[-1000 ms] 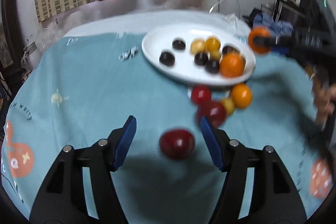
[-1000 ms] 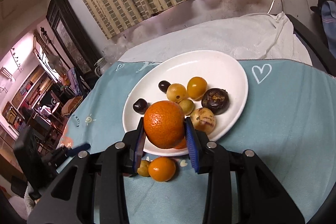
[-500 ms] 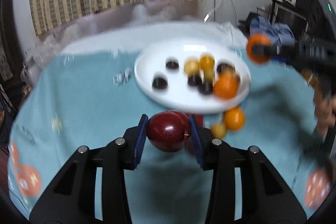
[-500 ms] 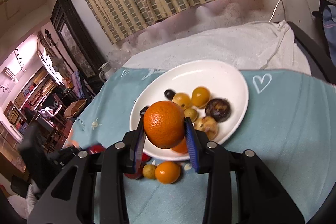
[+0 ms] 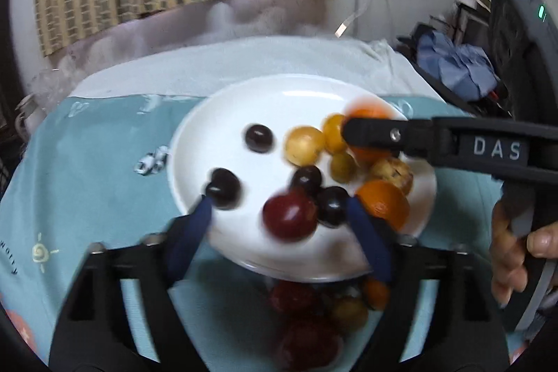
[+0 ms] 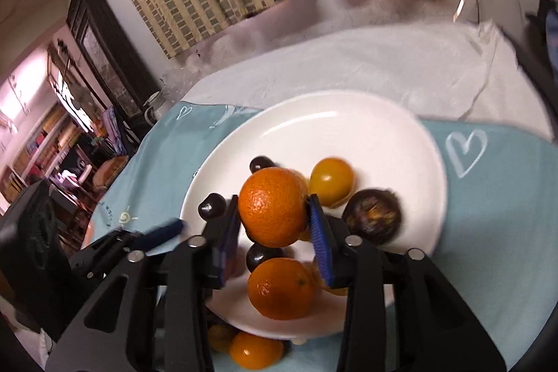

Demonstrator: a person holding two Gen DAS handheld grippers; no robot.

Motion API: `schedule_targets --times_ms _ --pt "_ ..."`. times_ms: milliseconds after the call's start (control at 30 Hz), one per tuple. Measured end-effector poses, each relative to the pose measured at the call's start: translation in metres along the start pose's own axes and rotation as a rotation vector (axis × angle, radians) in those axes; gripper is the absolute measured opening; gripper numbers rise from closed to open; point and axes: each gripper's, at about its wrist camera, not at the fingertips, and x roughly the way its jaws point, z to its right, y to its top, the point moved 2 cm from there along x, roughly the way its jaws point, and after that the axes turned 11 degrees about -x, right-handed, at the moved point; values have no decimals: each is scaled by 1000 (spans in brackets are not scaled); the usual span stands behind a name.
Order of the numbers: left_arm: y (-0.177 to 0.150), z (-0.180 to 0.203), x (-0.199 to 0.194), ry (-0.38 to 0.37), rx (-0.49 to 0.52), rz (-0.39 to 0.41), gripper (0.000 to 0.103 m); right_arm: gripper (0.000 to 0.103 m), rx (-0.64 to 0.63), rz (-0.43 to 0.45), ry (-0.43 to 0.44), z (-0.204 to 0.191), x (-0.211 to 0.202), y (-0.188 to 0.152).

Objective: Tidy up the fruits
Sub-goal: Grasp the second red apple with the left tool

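Red apple (image 5: 289, 215), blurred, lies on the white plate (image 5: 244, 100) at its 6 o'clock edge, between the spread pads of the left hand-held gripper (image 5: 279, 215), jaws just opened, not touching it. Dark plums (image 5: 223, 183) crowd its 9 and 2 o'clock. Right hand-held gripper (image 6: 275, 225) has just been opening around an orange (image 6: 272, 204) over the plate; pad contact unclear. Another orange (image 6: 279, 288) sits below. Loose fruit (image 5: 307, 302) on the teal table (image 5: 87, 162) off the plate's 6 o'clock rim.

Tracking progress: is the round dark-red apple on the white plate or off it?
On: the apple lies within the plate rim, beside a dark cherry.
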Motion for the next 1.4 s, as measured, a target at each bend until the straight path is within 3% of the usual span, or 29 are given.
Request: schedule_targets --times_ms 100,200,267,400,667,933,1100,1233,1400 --pt "2 -9 -13 -10 -33 19 84 62 67 96 47 7 -32 4" --pt "0 -21 -32 2 -74 53 91 63 60 177 82 -2 -80 8" --pt "-7 -27 -43 23 -87 67 93 74 52 213 79 -9 -108 0" --pt "-35 -33 -61 48 -93 53 94 82 88 202 67 -10 -130 -26" --pt "-66 -19 -69 109 -3 47 94 82 134 106 50 -8 -123 -87" --pt "-72 -3 -51 148 95 10 96 82 85 60 35 -18 -111 -92" --pt "-72 -11 -41 151 65 -37 99 82 85 37 27 -18 -104 -94" --pt "-70 -28 -49 206 34 -19 99 82 87 39 28 -17 -106 -95" --pt "-68 -40 -61 124 -43 -9 99 82 84 38 32 -18 -105 -94"
